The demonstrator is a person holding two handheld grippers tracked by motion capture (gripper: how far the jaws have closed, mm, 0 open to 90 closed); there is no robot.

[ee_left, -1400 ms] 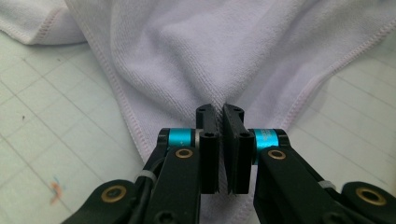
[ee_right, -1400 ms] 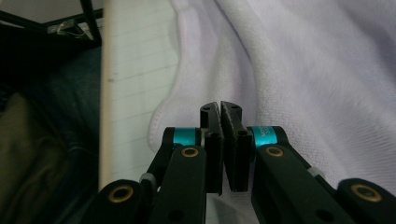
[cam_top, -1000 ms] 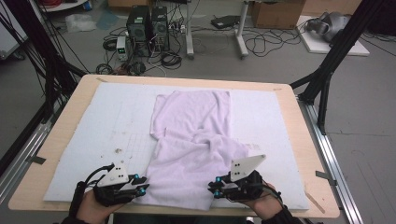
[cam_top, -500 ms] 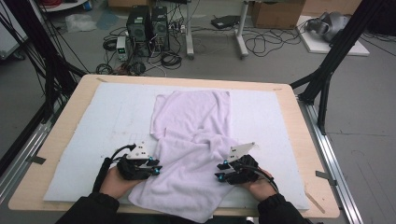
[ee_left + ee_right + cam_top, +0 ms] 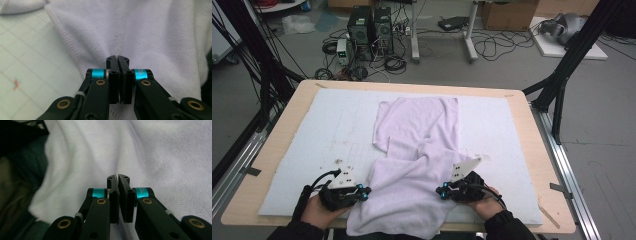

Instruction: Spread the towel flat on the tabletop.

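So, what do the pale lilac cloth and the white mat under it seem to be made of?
Pale lilac cloth: probably cotton terry, matte; fine looped texture and a stitched hem show. White mat: possibly foam or plastic sheet, matte, printed with a faint grid; uncertain.

A light wooden table (image 5: 282, 130) with rounded corners carries a pale gridded mat (image 5: 327, 135) covering most of its top. A rumpled white towel (image 5: 422, 150) lies on the mat, running from mid-table to the near edge and hanging slightly over it.
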